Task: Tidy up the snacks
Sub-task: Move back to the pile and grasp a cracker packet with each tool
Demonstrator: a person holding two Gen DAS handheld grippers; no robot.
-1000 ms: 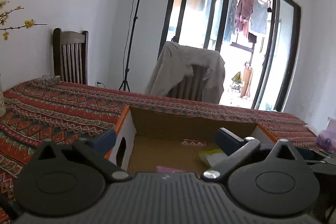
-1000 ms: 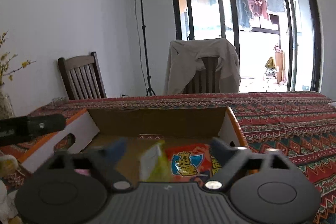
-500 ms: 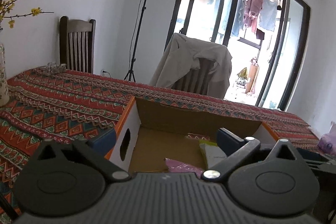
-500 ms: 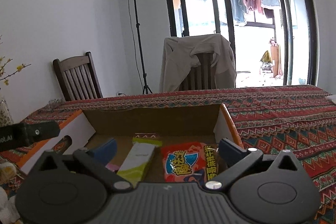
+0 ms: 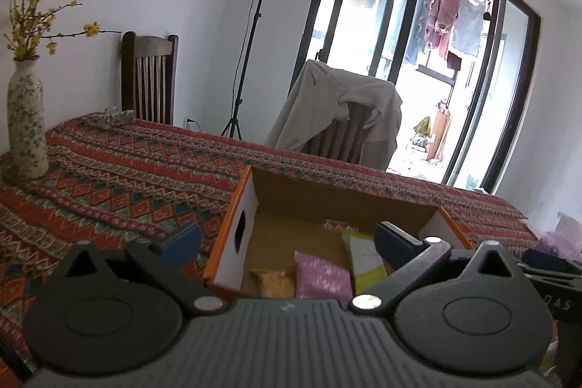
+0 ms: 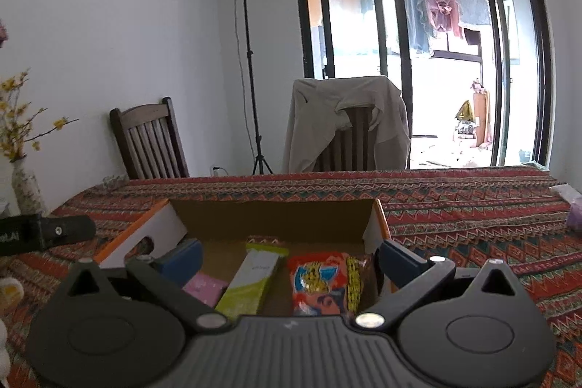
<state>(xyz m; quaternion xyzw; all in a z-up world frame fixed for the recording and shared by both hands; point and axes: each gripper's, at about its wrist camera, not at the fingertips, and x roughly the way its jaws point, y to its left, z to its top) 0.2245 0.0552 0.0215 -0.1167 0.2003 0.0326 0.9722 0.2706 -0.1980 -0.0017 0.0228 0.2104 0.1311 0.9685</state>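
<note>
An open cardboard box (image 5: pixel 334 199) (image 6: pixel 269 217) with orange-edged white flaps sits on the patterned tablecloth. Inside lie a pink packet (image 5: pixel 320 275) (image 6: pixel 205 288), a yellow-green stick pack (image 5: pixel 365 260) (image 6: pixel 254 279), a tan snack (image 5: pixel 272 282), and a red-orange noodle bag (image 6: pixel 323 282). My left gripper (image 5: pixel 287 242) is open above the box's left wall with nothing between its blue pads. Over the near half of the box, my right gripper (image 6: pixel 287 257) is open and empty. The left gripper's body (image 6: pixel 43 233) shows at the left edge of the right wrist view.
A flowered vase (image 5: pixel 25 119) with yellow branches stands on the table at far left. Two chairs (image 6: pixel 149 139), one draped with a beige jacket (image 6: pixel 345 122), line the far side, with a light stand (image 6: pixel 251 60) between. A purple bag (image 6: pixel 574 210) lies at the right.
Both grippers have risen and drawn back from the box. The yellow-green stick pack, upright between the right fingers a second ago, now lies flat in the box.
</note>
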